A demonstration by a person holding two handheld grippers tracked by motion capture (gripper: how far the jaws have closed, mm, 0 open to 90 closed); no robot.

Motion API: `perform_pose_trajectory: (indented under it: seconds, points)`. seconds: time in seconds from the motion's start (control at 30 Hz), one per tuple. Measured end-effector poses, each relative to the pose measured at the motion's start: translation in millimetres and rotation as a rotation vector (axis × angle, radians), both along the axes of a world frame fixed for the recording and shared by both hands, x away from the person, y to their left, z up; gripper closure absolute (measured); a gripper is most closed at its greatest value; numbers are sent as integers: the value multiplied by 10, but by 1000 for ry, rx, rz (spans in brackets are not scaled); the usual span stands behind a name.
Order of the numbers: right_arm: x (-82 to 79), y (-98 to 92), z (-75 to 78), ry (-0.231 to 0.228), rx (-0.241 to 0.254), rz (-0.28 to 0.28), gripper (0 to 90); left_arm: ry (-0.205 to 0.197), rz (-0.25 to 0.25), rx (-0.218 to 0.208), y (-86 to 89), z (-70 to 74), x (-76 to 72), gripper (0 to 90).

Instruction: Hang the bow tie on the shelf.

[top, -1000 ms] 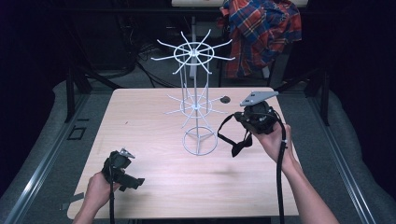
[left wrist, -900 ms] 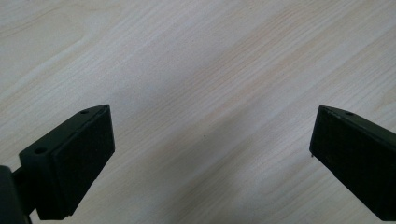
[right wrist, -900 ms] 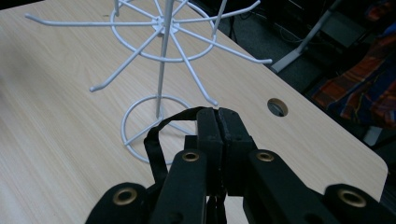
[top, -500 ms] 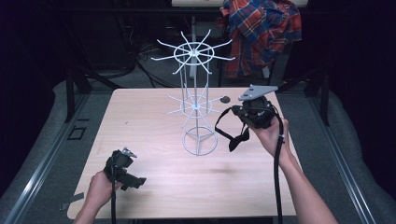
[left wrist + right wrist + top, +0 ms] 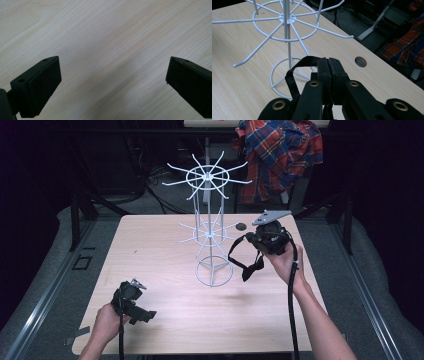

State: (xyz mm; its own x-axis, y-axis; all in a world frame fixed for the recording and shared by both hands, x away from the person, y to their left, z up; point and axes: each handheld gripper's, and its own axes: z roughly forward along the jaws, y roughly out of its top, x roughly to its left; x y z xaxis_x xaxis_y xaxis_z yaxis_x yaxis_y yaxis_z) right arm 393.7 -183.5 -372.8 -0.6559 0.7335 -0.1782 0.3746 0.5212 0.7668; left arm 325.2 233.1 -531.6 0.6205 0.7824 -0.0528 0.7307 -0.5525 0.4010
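Black strap point(image 5: 245, 265) is being pinched by the right gripper point(image 5: 329, 65), just right of the white rack point(image 5: 210, 237). Well left of the rack, the left gripper point(image 5: 112, 82) is being held spread over the table point(image 5: 150, 250), nothing between its jaws.

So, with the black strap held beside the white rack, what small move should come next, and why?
Probably carry the right gripper up toward a lower arm of the white wire rack so the black strap loop can hook on. The strap hangs pinched and free beside the rack.

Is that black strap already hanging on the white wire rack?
No, the black strap dangles from the right hand-held gripper, clear of the white wire rack.
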Motion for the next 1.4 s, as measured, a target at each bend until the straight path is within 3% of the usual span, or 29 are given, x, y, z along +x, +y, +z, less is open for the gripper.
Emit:
perform_pose_trajectory:
  seconds: [0.37, 1.07, 1.4]
  points:
    - [90, -58, -104, 36, 59, -7, 883, 0, 3, -3, -1, -8, -1, 1]
    - [149, -61, -220, 65, 84, -13, 881, 3, -1, -3, -8, -14, 2, 1]
    - [207, -39, -277, 110, 109, -11, 881, 2, -2, -5, -4, -12, 3, 1]
